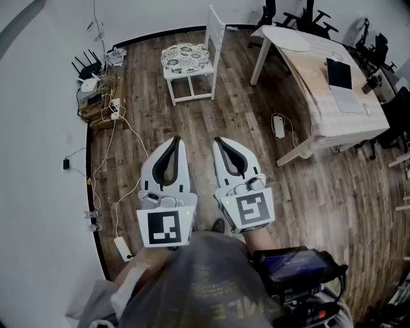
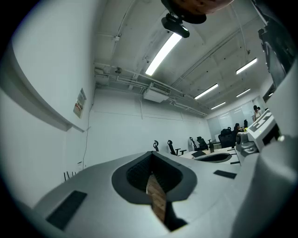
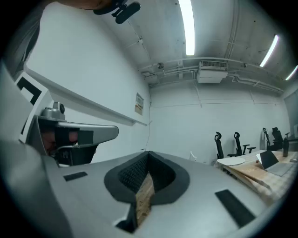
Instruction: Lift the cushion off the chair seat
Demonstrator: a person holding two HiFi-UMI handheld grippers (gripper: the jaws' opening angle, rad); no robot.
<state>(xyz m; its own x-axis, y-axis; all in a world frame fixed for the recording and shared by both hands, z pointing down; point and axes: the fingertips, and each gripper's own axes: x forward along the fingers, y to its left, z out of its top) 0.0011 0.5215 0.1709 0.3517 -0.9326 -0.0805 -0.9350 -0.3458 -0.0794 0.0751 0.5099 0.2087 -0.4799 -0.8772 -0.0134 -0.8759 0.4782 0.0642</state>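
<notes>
A white wooden chair (image 1: 215, 33) stands far ahead on the wood floor, with a flat cushion (image 1: 186, 57) in a black-and-white pattern on its seat. My left gripper (image 1: 177, 139) and right gripper (image 1: 217, 140) are held side by side, well short of the chair and pointing level toward it. Both are shut with nothing between the jaws. In the left gripper view the left gripper (image 2: 152, 153) has its tips together, and only floor shows through the gap behind them. The right gripper (image 3: 148, 153) looks the same in the right gripper view. Neither gripper view shows the chair.
A curved wooden table (image 1: 320, 96) with a laptop (image 1: 339, 73) stands at the right, with office chairs (image 1: 307, 16) behind it. A power brick (image 1: 279, 125) lies on the floor near a table leg. Routers and cables (image 1: 96, 90) crowd the left wall.
</notes>
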